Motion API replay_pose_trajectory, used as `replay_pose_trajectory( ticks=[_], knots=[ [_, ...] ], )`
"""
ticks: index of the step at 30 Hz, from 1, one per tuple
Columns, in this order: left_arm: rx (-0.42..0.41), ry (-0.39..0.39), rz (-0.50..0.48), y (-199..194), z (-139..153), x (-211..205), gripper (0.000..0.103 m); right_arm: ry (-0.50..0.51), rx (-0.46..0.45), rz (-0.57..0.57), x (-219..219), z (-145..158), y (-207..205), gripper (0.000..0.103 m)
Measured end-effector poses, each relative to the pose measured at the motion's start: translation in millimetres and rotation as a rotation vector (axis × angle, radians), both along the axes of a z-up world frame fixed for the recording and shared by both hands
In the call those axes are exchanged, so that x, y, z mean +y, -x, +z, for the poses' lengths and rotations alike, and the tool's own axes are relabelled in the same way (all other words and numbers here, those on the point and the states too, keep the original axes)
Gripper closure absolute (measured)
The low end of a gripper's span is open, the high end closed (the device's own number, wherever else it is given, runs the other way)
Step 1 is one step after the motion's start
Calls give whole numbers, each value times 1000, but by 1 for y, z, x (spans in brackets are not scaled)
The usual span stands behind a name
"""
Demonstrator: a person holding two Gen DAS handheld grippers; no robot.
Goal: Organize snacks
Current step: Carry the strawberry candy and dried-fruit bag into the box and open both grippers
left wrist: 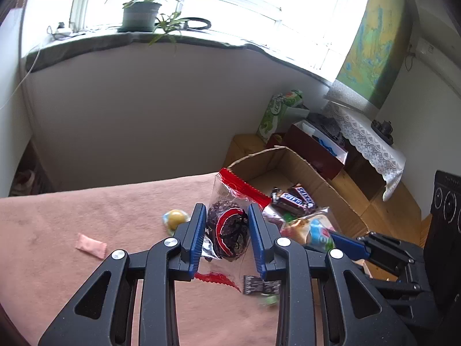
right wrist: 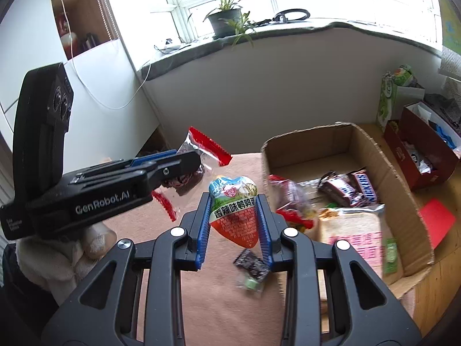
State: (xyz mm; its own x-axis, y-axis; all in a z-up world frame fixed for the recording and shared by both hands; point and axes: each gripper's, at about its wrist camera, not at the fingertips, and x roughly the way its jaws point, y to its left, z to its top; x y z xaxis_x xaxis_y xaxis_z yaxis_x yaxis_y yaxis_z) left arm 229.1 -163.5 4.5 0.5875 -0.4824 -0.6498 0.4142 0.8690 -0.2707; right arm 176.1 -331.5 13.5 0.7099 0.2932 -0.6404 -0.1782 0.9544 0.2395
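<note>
My left gripper (left wrist: 227,216) is shut on a clear packet with red ends holding a dark round snack (left wrist: 229,230), lifted above the pink cloth. It also shows in the right wrist view (right wrist: 184,170). My right gripper (right wrist: 233,204) is shut on a heart-shaped quail egg packet (right wrist: 234,210), held just left of the cardboard box (right wrist: 403,190). The box holds Snickers bars (right wrist: 354,190), a bread bag (right wrist: 357,230) and other packets. The right gripper's packet shows in the left wrist view (left wrist: 314,230).
On the pink cloth (left wrist: 86,230) lie a yellow candy (left wrist: 175,219), a pink sachet (left wrist: 90,245), a dark wrapped candy (right wrist: 252,263) and a green candy (right wrist: 249,284). A red box (right wrist: 426,150) and green carton (right wrist: 389,98) stand beyond the cardboard box.
</note>
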Motion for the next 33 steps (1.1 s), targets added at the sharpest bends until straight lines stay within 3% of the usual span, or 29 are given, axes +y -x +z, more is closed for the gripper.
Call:
replay_pose_trajectory(
  ticks=[18, 33],
  knots=[
    [-16, -1, -74, -4, 8, -72, 75, -27, -14, -146, -88, 10, -17, 72],
    [63, -9, -79, -31, -16, -99, 75, -8, 36, -196, -130, 0, -71, 72]
  ],
)
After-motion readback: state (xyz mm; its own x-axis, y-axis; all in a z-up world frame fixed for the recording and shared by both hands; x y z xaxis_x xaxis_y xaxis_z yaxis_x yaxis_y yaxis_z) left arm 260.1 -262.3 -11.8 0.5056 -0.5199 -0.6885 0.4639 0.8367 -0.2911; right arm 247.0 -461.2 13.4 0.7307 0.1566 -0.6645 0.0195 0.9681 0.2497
